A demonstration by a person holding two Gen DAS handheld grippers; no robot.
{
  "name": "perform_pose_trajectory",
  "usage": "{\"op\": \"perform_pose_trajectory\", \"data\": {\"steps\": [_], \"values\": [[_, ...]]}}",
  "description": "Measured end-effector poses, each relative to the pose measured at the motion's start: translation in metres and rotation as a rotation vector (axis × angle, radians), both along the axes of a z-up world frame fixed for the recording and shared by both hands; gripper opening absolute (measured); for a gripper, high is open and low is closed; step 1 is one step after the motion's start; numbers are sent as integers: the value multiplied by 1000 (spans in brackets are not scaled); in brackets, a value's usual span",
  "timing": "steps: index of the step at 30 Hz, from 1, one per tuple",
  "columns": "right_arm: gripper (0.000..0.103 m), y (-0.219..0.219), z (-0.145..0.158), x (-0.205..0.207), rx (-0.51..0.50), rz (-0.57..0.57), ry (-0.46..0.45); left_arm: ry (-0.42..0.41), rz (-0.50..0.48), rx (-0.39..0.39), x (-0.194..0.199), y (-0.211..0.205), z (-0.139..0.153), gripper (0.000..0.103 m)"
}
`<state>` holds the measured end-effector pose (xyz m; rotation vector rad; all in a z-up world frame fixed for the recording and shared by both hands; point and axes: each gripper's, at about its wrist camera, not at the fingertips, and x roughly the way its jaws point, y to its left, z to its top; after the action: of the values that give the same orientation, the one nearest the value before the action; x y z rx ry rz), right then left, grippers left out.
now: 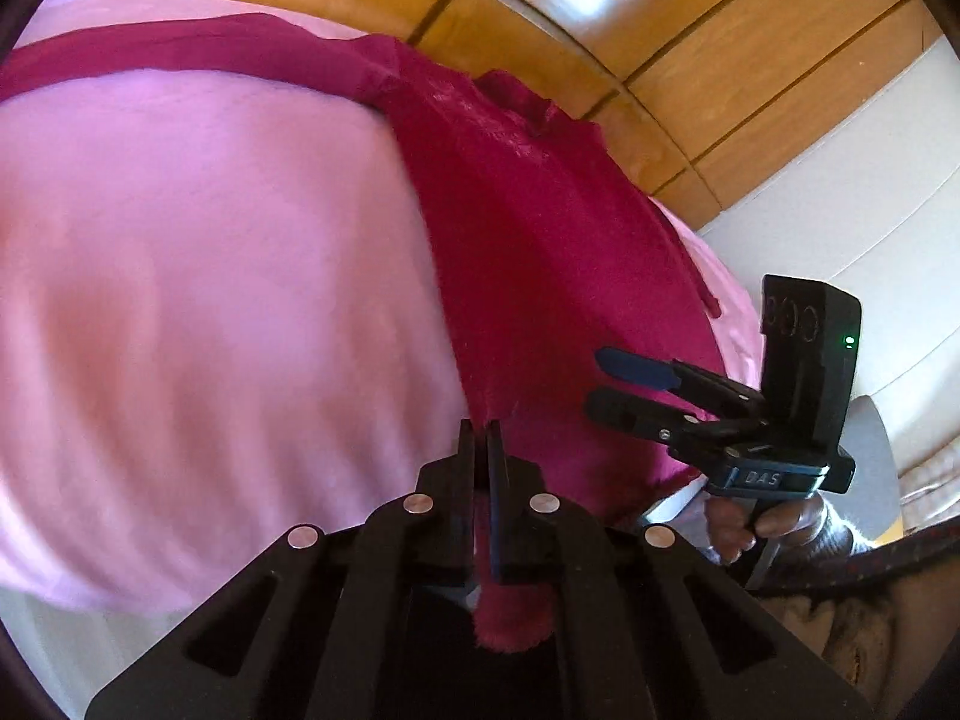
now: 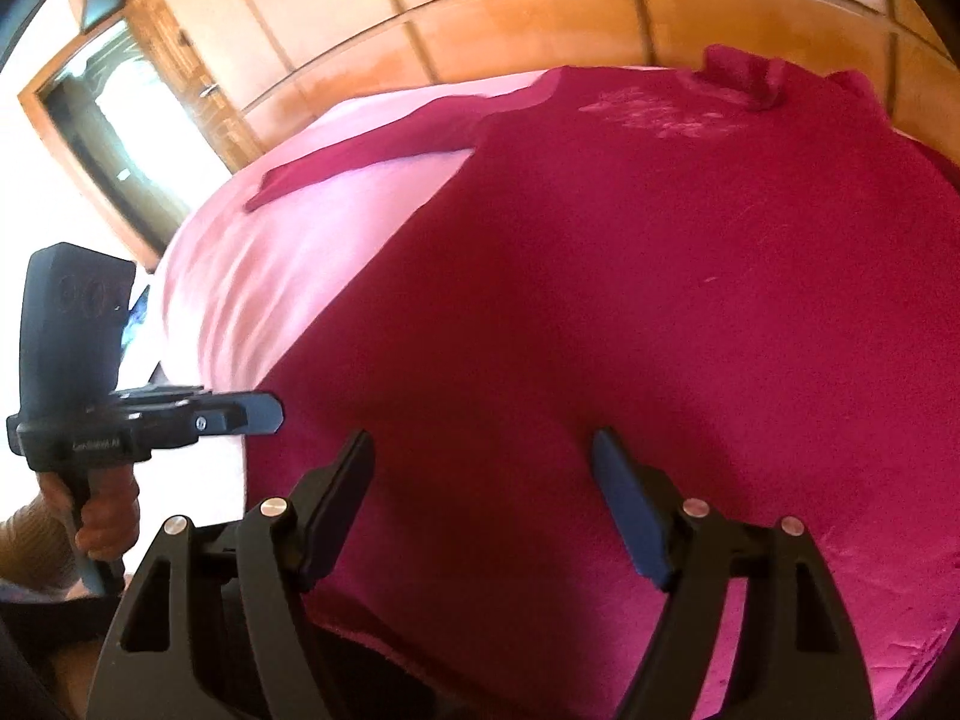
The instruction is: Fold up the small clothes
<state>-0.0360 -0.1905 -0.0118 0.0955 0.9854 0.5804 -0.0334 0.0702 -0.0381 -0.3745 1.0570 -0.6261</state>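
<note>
A dark pink long-sleeved top (image 2: 630, 276) lies flat on a light pink bed sheet (image 1: 198, 276), collar at the far end and one sleeve (image 2: 372, 162) stretched out to the left. My left gripper (image 1: 479, 429) is shut on the top's near hem, with cloth (image 1: 510, 612) hanging between its fingers. My right gripper (image 2: 483, 441) is open and empty just above the hem, its fingers spread over the cloth. The left wrist view also shows the right gripper (image 1: 594, 381) open to the right over the top (image 1: 528, 252); the right wrist view shows the left gripper (image 2: 273, 411) at the top's left edge.
A wooden wardrobe wall (image 2: 480, 18) runs behind the bed. A bright doorway (image 2: 126, 120) is at the far left. White furniture (image 1: 852, 180) stands at the right of the bed. The sheet (image 2: 288, 240) lies bare left of the top.
</note>
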Motion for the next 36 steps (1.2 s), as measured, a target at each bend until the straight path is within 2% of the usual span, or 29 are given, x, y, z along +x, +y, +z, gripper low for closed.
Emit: {"op": "perform_pose_trajectory", "data": {"steps": [3,7,9,10,13,15,17,19,20,21,22,23,24,26,29,31,32,33,36], "values": [[75,6,1,-6,-24,28,-15,1,12,90,-5,-3,-2,0],[71,-14,13,-9,-46,31,-26,-36,68,86,0,6,13,0],[71,-57,26,-9,-55,-85,-45,-65,80,64,5,7,25,0],[71,-83,31,-9,-62,-156,-47,-80,85,68,10,5,28,4],[71,-157,42,-19,-127,-368,-64,-113,70,67,19,-10,35,25],[71,-200,41,-28,-150,-492,-41,-125,40,61,24,-26,35,30],[71,-232,34,-36,-188,-583,-9,-131,5,75,36,-47,33,31],[71,-253,15,-42,-239,-626,56,-146,-28,96,41,-66,32,31],[67,-257,7,-42,-250,-633,84,-152,-33,109,42,-70,32,31],[49,-259,-2,-42,-249,-636,120,-158,-36,128,47,-78,31,31],[43,-258,-11,-44,-209,-622,150,-163,-35,149,51,-87,31,34],[22,-253,-10,-48,-200,-618,136,-168,-33,162,56,-94,32,39],[9,-247,-7,-49,-188,-589,125,-174,-27,169,61,-99,33,47],[9,-240,-2,-50,-177,-559,119,-191,-17,184,68,-107,34,49],[11,-241,1,-48,-188,-546,123,-232,4,250,82,-120,34,49],[21,-254,7,-44,-131,-594,126,-246,17,280,90,-126,31,49],[38,-261,11,-43,-120,-619,104,-243,29,298,97,-129,27,51],[54,-269,19,-44,-117,-655,69,-240,34,307,100,-130,24,57],[56,-288,37,-27,-188,-750,-41,-215,50,327,110,-130,11,59]]}}
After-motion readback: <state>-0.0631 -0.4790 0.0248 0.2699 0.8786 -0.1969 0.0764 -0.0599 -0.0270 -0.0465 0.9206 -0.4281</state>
